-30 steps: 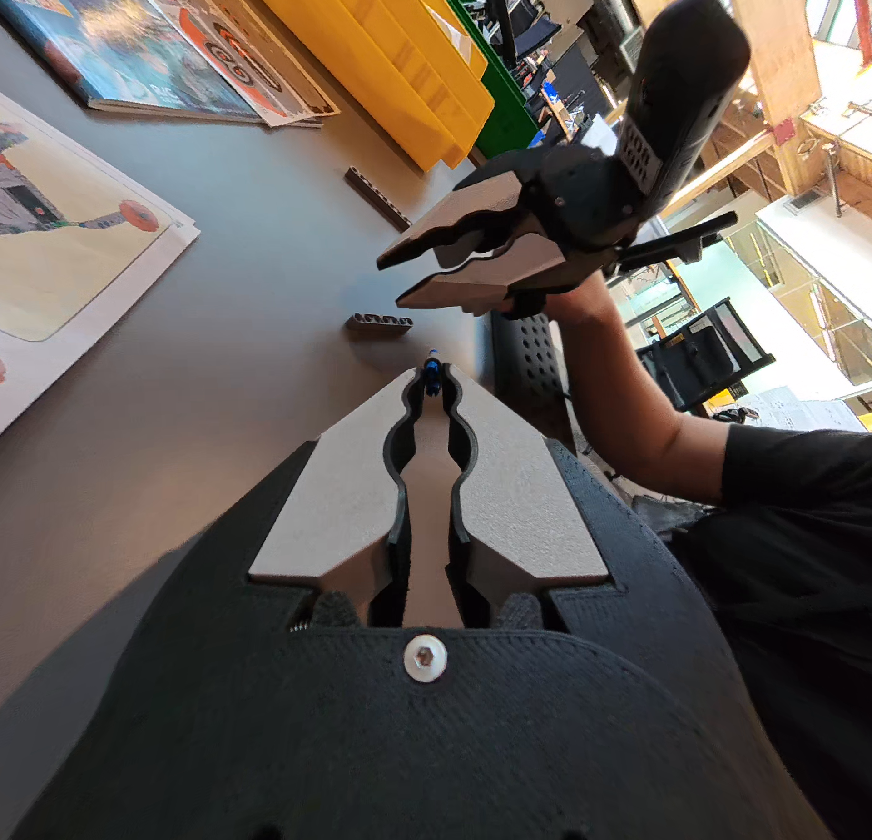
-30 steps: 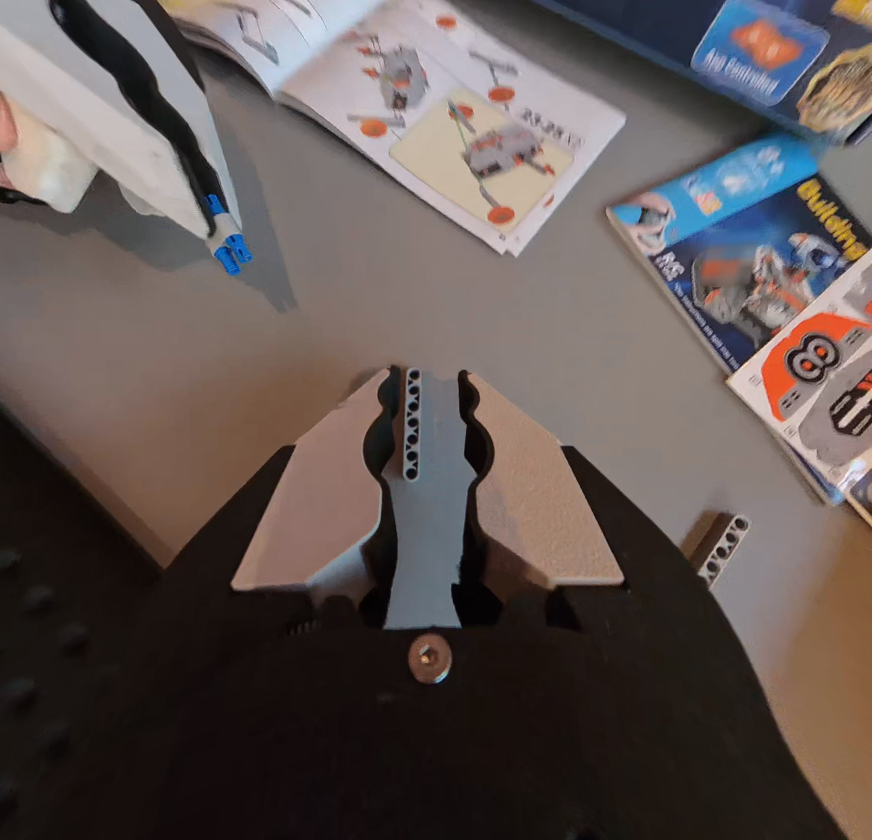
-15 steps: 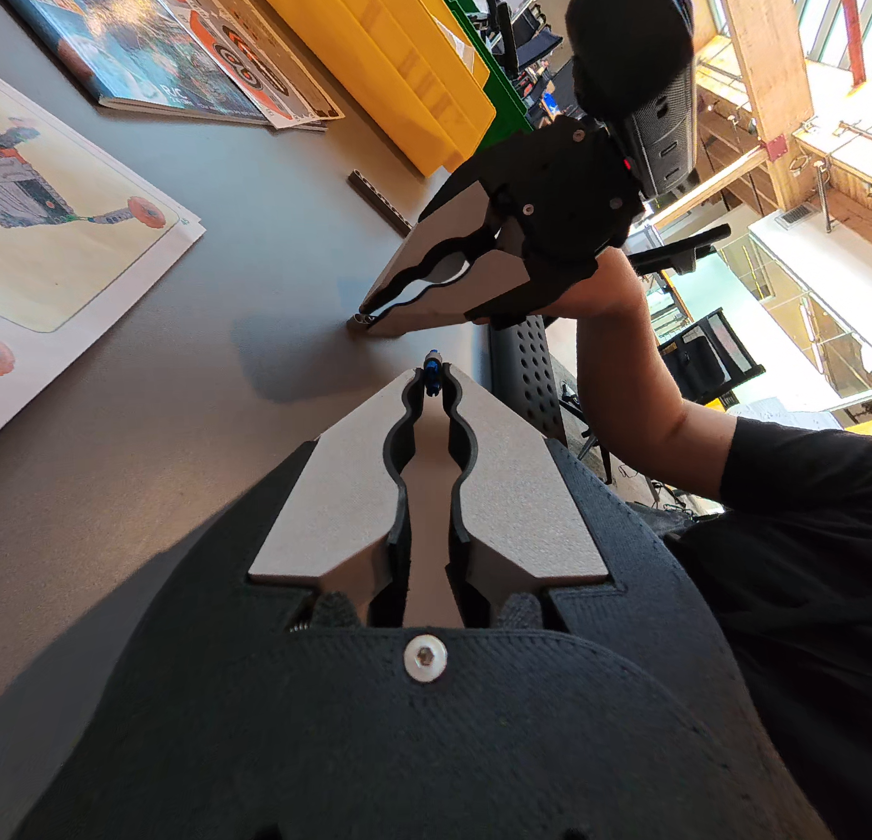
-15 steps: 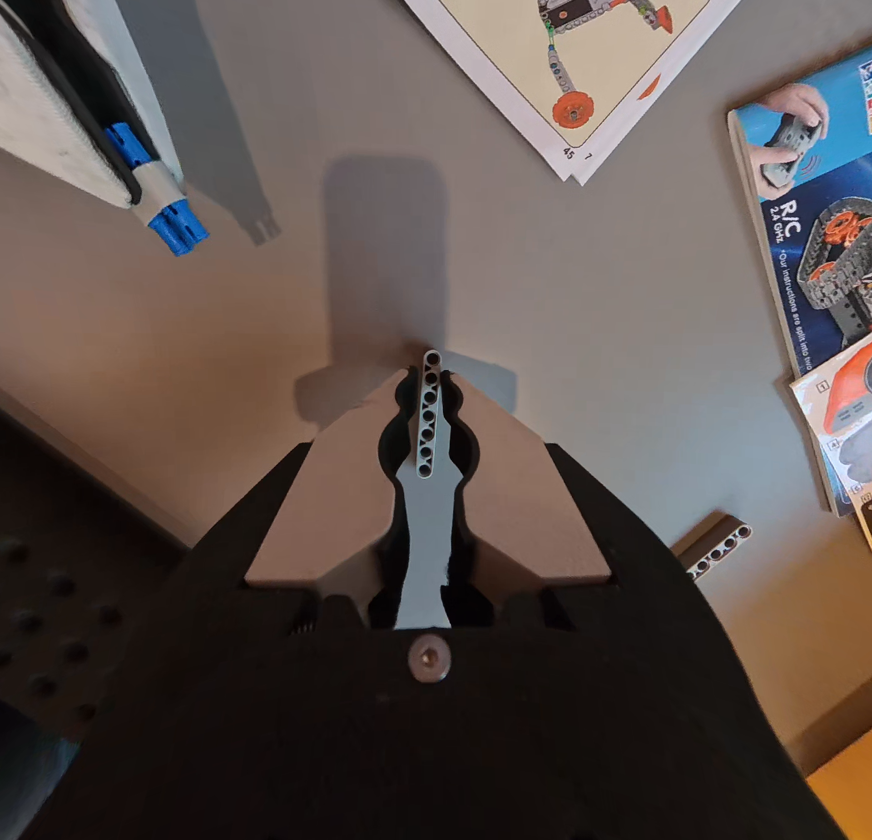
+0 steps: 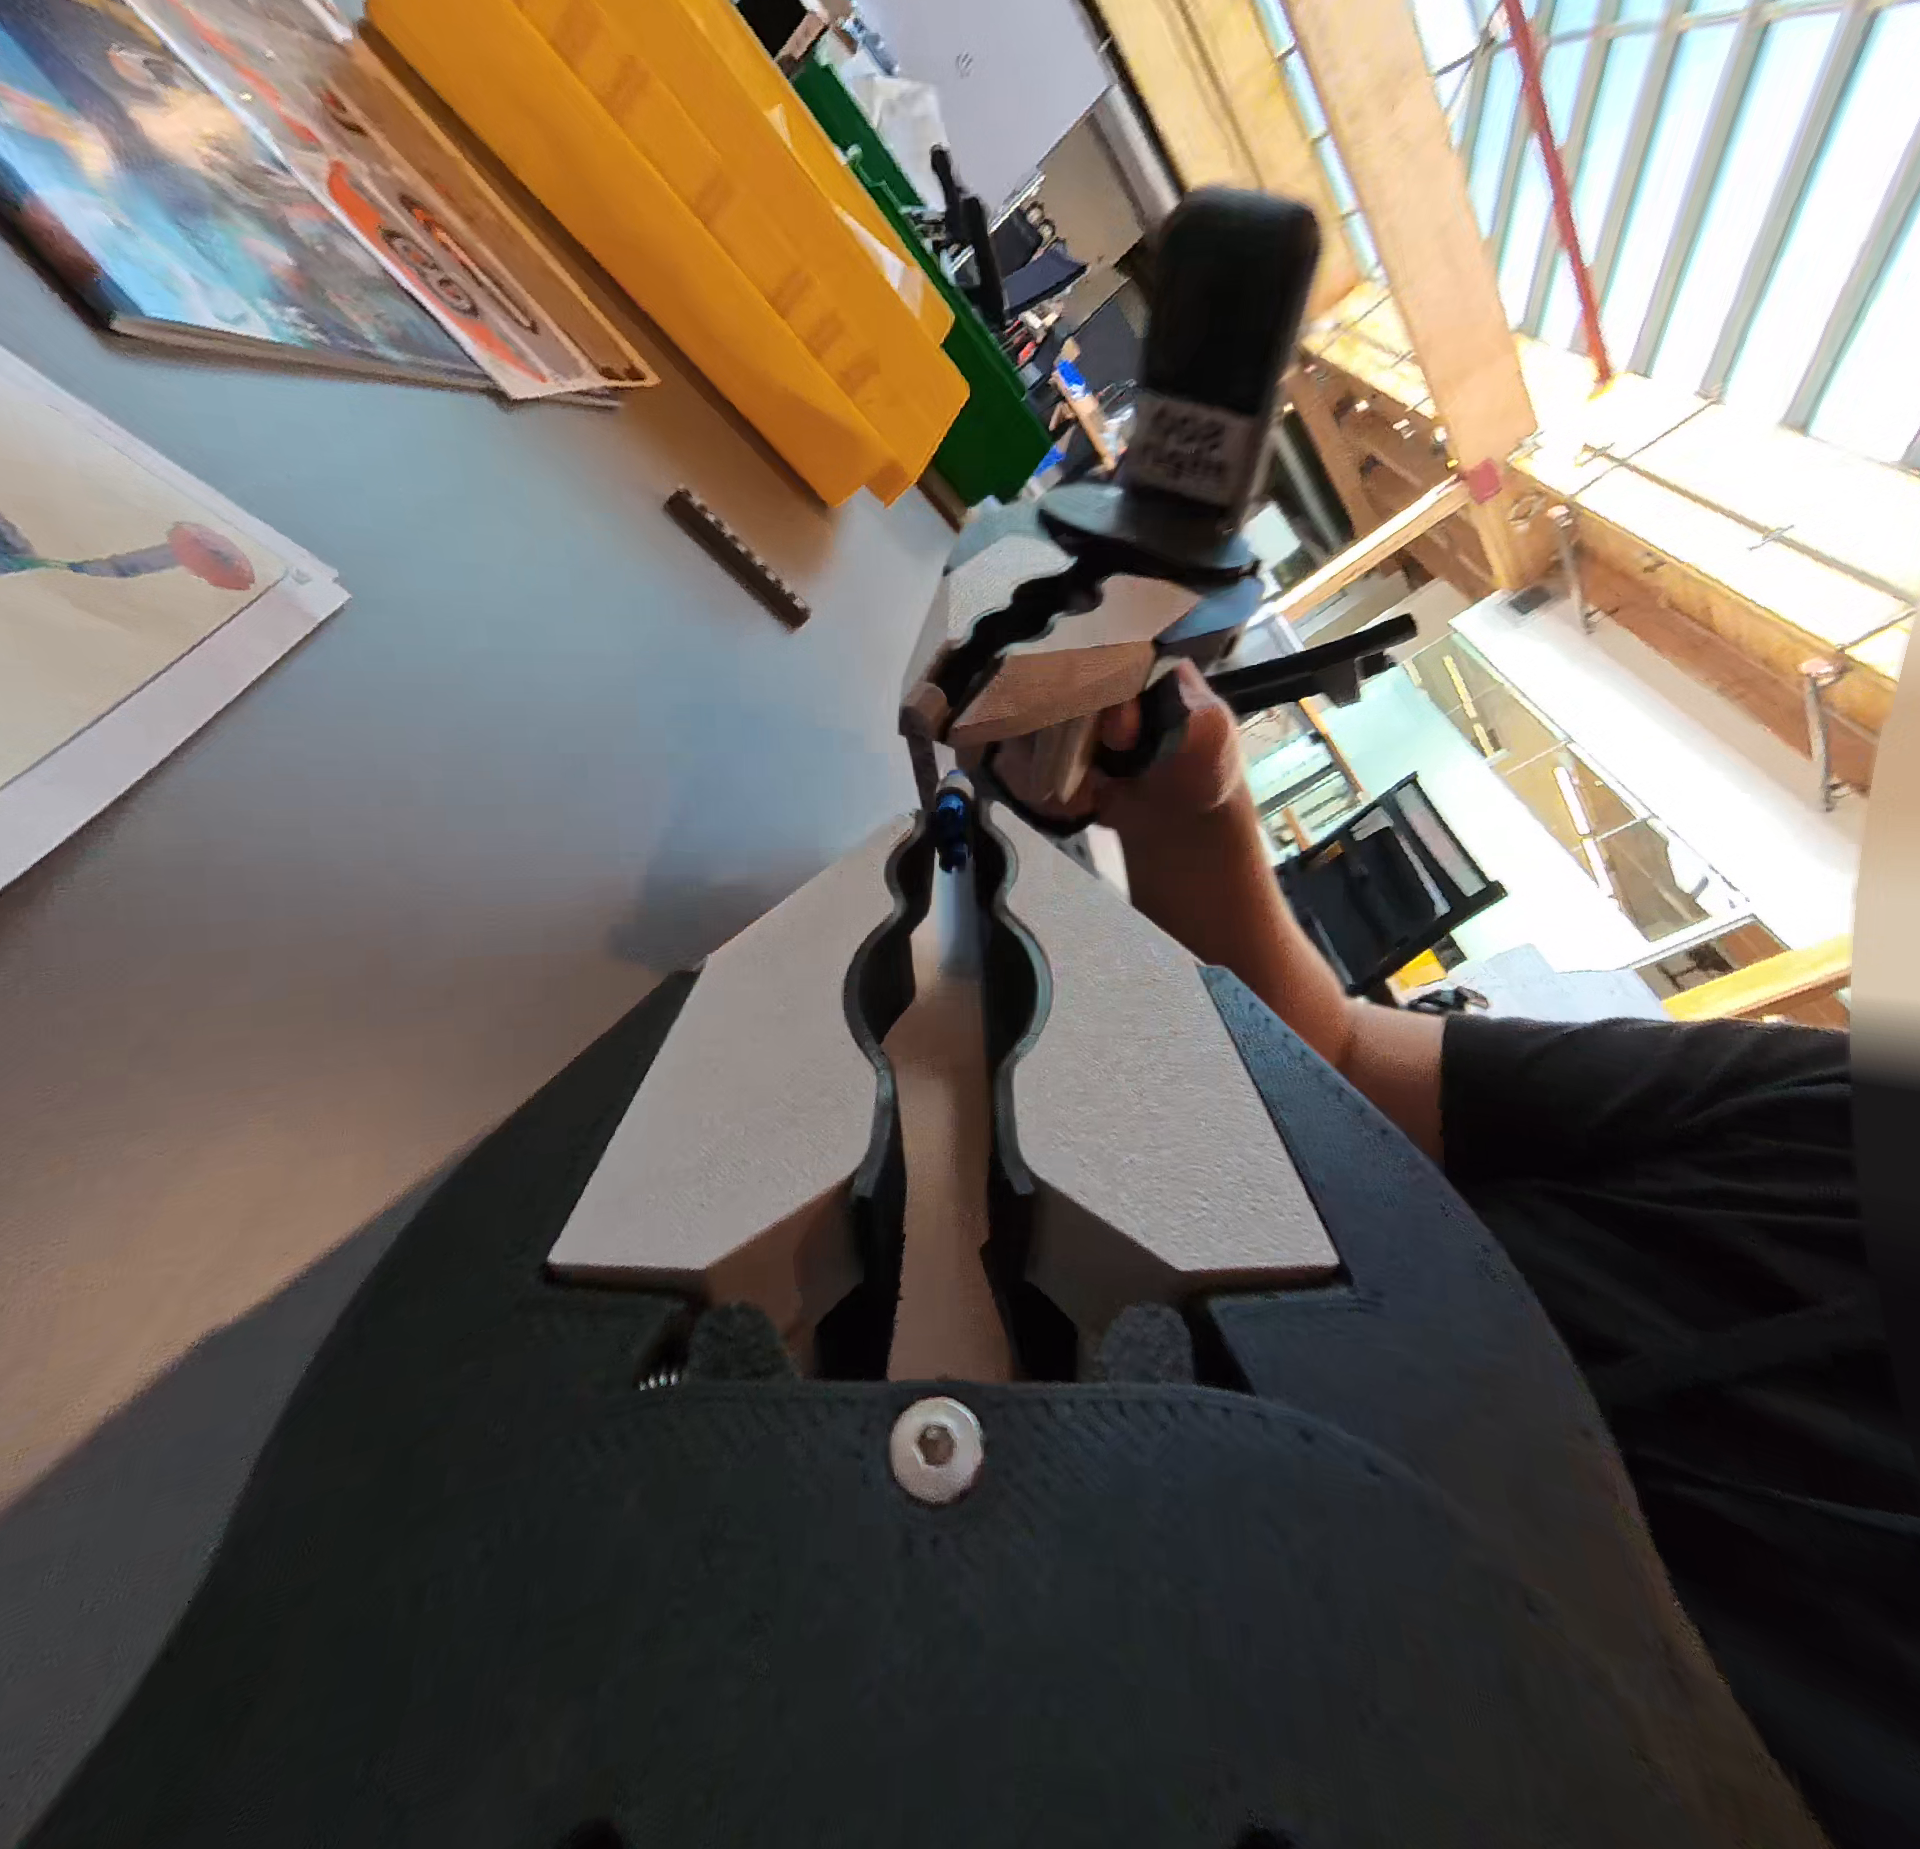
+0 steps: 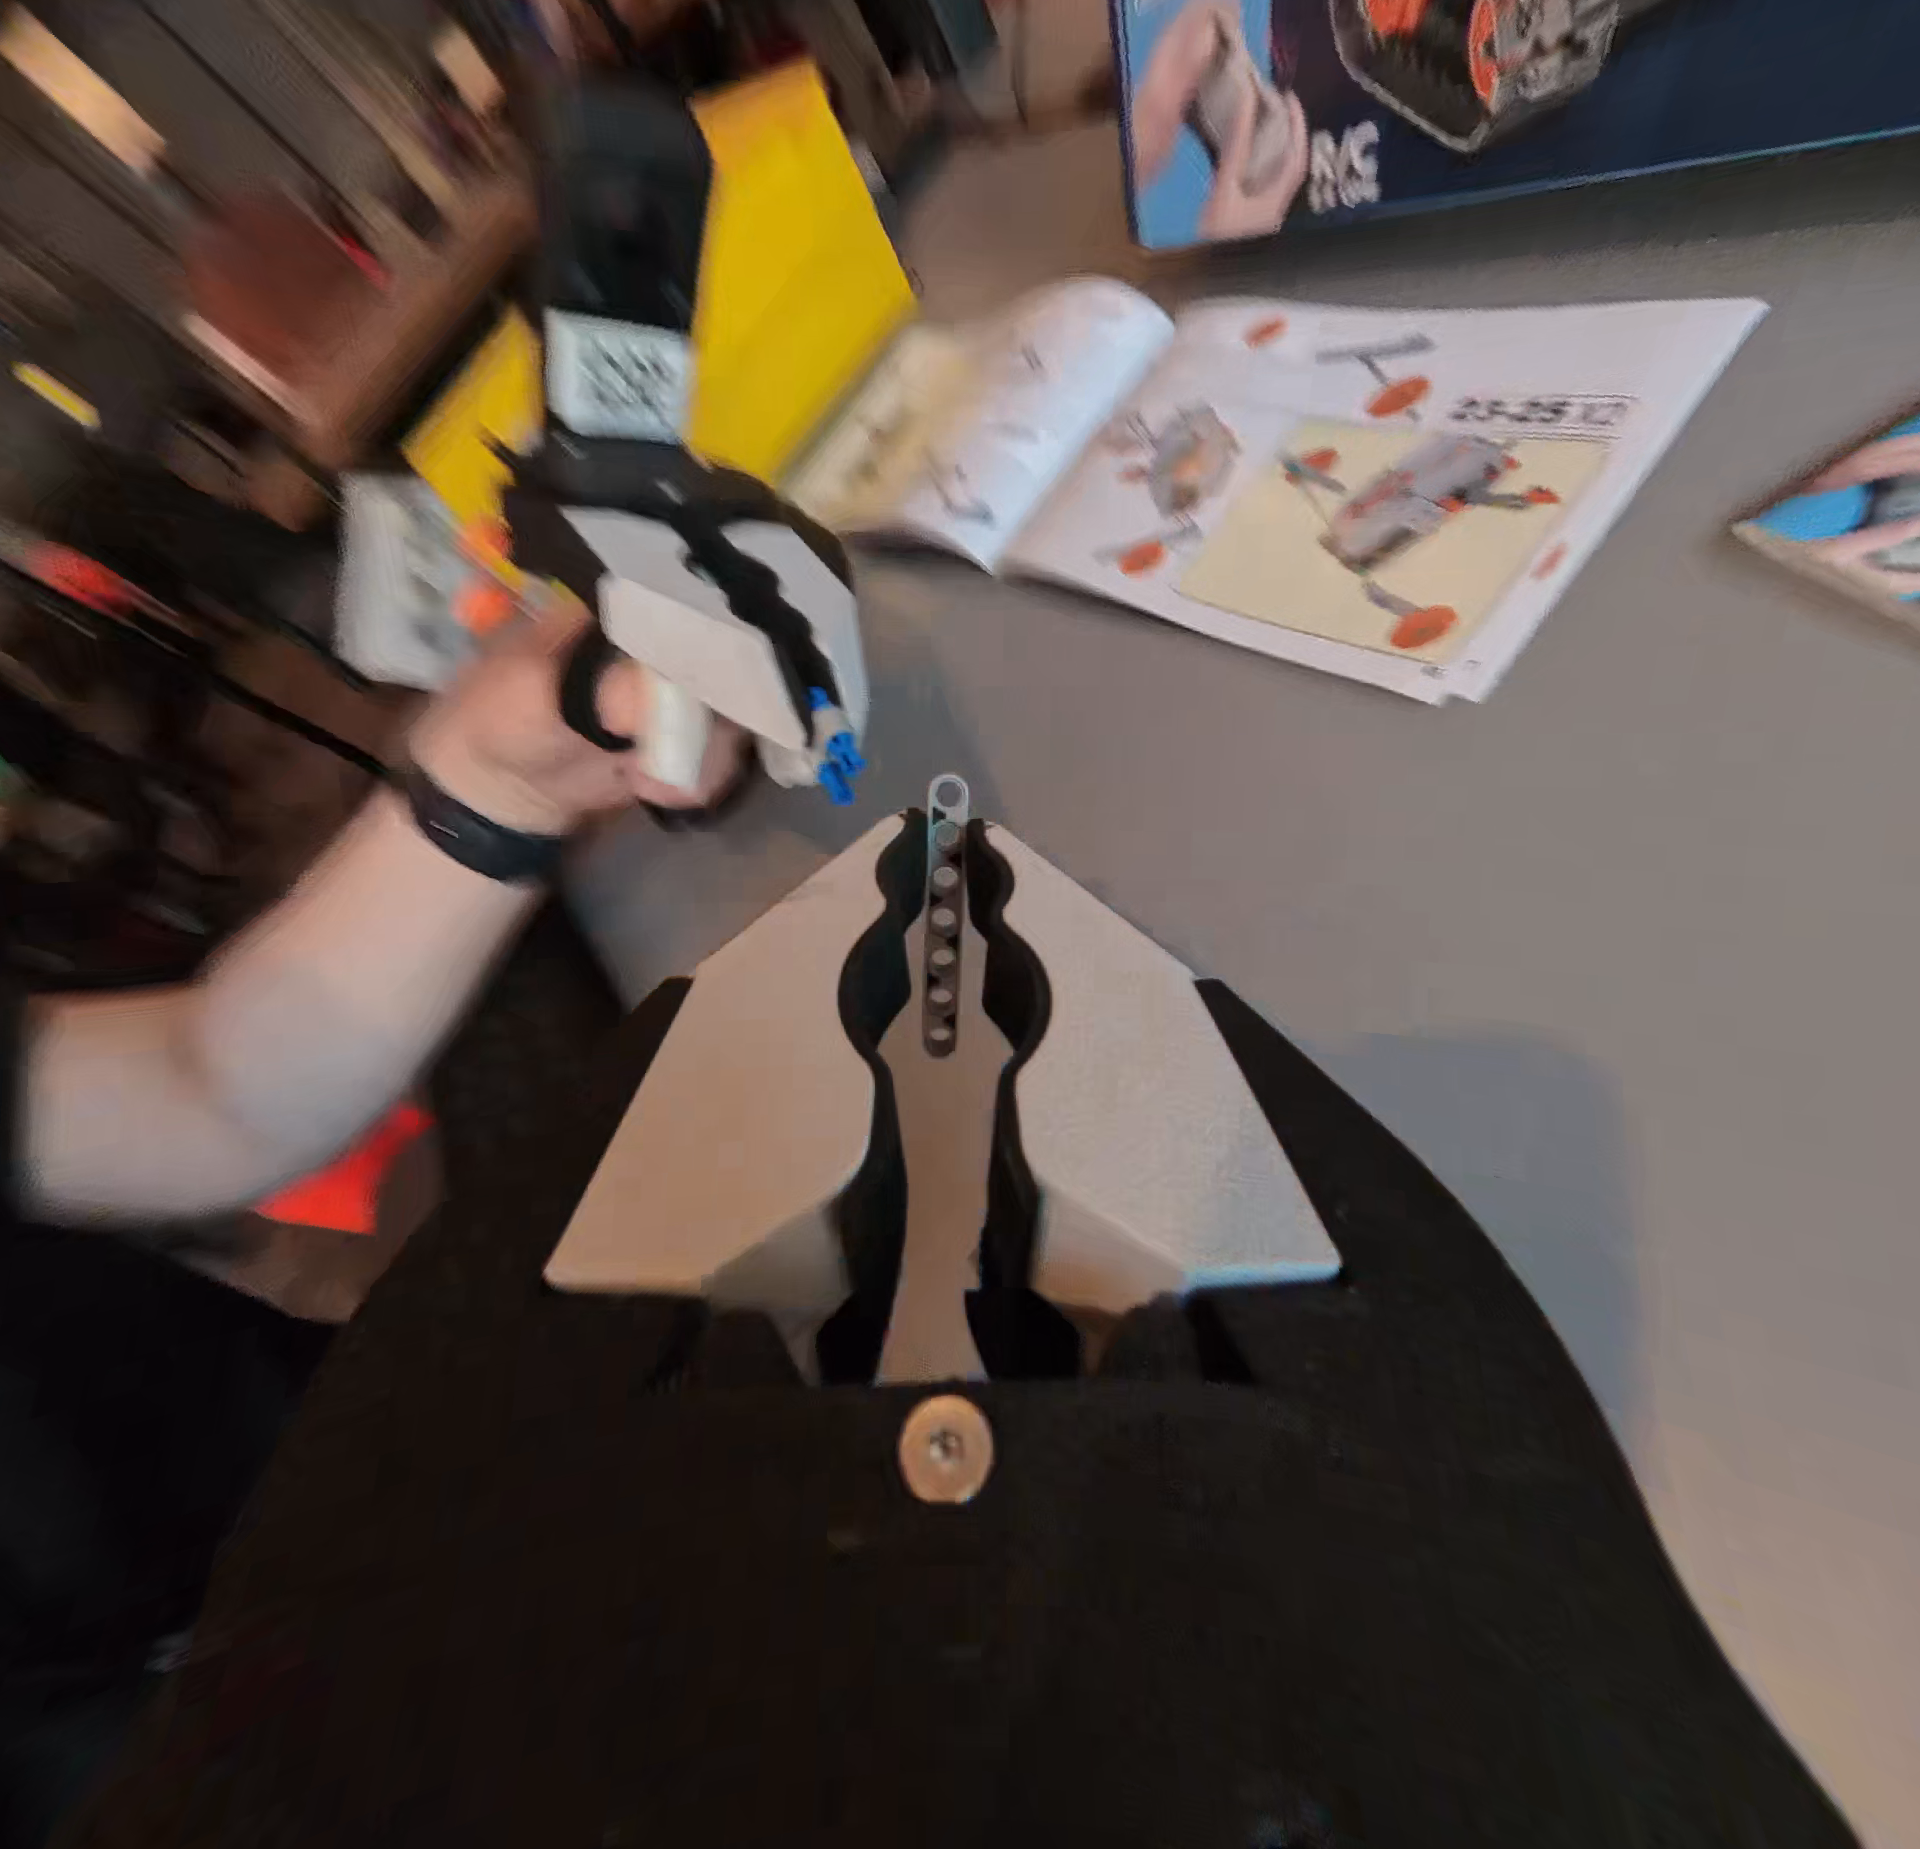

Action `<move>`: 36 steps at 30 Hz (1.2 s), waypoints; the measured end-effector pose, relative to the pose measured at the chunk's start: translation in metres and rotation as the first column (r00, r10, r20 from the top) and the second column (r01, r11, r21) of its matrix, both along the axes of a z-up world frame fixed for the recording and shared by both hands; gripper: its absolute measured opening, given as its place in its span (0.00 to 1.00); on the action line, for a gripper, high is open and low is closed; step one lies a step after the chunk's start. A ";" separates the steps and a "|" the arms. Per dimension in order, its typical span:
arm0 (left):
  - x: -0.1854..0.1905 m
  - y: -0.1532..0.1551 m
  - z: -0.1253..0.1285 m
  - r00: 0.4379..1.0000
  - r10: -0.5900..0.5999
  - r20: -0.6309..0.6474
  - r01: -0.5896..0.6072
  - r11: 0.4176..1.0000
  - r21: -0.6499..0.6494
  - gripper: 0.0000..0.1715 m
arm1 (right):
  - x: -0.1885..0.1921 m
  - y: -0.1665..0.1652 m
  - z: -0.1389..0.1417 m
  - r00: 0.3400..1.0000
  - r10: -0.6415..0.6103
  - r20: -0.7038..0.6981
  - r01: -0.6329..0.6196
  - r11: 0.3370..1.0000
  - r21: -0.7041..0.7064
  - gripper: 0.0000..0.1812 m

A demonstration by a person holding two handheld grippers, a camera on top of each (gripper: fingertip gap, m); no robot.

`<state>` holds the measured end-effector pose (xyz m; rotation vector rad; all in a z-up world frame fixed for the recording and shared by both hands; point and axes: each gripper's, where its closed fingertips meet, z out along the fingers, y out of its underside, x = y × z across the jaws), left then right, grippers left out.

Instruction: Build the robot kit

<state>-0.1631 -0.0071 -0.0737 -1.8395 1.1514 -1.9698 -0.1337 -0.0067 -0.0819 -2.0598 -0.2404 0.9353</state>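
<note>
The left hand-held gripper [image 5: 951, 833] is clamped on a small blue pin [image 5: 948, 831]; the right hand-held gripper [image 6: 948, 828] pinches a grey holed beam [image 6: 943, 926] above the tabletop [image 6: 1351, 916]; tips nearly meet; a skewed approach could dislodge either part.

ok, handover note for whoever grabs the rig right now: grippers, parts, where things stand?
Left gripper: shut on the blue pin, held above the grey table.
Right gripper: shut on the grey holed beam, end hole sticking out past the fingertips.
Pin tip and beam end sit close together in the air, not joined.
A second dark beam lies on the table near the yellow bins; open instruction booklet lies beside.
</note>
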 end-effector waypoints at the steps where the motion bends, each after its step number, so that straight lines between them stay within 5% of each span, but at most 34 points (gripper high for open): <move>1: 0.000 -0.002 0.007 0.999 -0.012 0.036 0.013 0.999 -0.032 0.03 | -0.001 -0.003 0.009 0.987 -0.007 -0.163 0.009 1.000 0.010 0.02; 5: -0.001 -0.009 0.023 0.989 -0.053 0.140 0.072 0.988 -0.138 0.03 | -0.002 -0.015 0.036 0.736 0.058 -0.675 -0.044 0.998 0.038 0.02; 9: 0.000 -0.014 0.030 0.980 -0.067 0.186 0.103 0.976 -0.193 0.03 | -0.010 -0.018 0.041 0.622 0.092 -0.778 -0.070 0.996 0.062 0.02; 23: 0.002 -0.017 0.031 0.976 -0.076 0.203 0.124 0.964 -0.236 0.03 | -0.022 -0.020 0.039 0.624 0.136 -0.770 -0.123 0.990 0.075 0.02; 36: 0.002 -0.021 0.024 0.983 -0.085 0.161 0.120 0.968 -0.221 0.03 | -0.024 -0.022 0.033 0.701 0.165 -0.694 -0.143 0.986 0.089 0.02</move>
